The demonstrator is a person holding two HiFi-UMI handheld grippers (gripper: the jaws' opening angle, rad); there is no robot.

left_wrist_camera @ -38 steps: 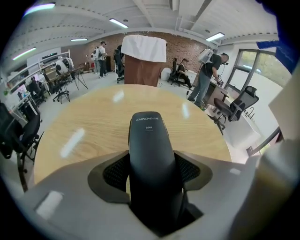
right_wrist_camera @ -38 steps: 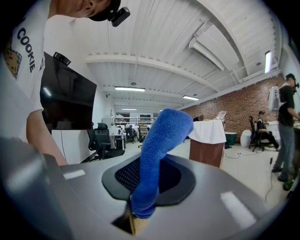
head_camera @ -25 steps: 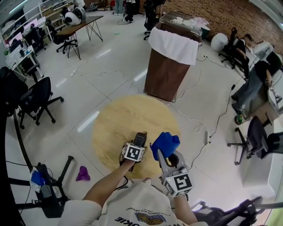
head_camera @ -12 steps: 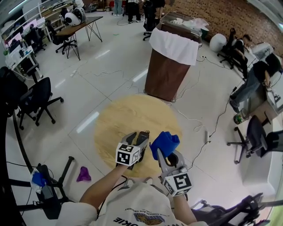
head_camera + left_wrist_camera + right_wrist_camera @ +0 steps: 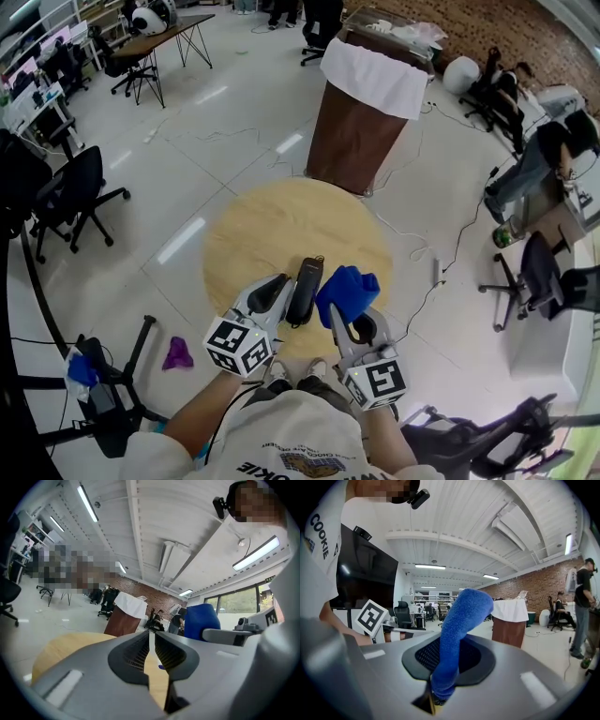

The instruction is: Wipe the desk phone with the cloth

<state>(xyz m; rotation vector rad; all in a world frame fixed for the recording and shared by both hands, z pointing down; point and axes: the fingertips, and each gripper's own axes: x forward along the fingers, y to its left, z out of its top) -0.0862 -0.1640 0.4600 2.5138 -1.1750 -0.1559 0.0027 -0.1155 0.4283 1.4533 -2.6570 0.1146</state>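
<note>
Glossy white floor [image 5: 234, 131] surrounds a round wooden bench [image 5: 272, 230]. Beyond it stands a brown bin [image 5: 352, 150] with a white liner [image 5: 370, 75]. Black office chairs [image 5: 84, 192] sit left, a brick wall [image 5: 543, 585] behind, strip lights [image 5: 88, 503] overhead.

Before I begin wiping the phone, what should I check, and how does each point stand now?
1. The cloth is clamped in the right gripper: ok.
2. The cloth is beside the phone: ok, both over the table.
3. The left gripper steadies the phone: cannot tell; its fingers have just been closing to a slit, no phone seen between them.
4. The phone rests on the table: cannot tell.
</note>
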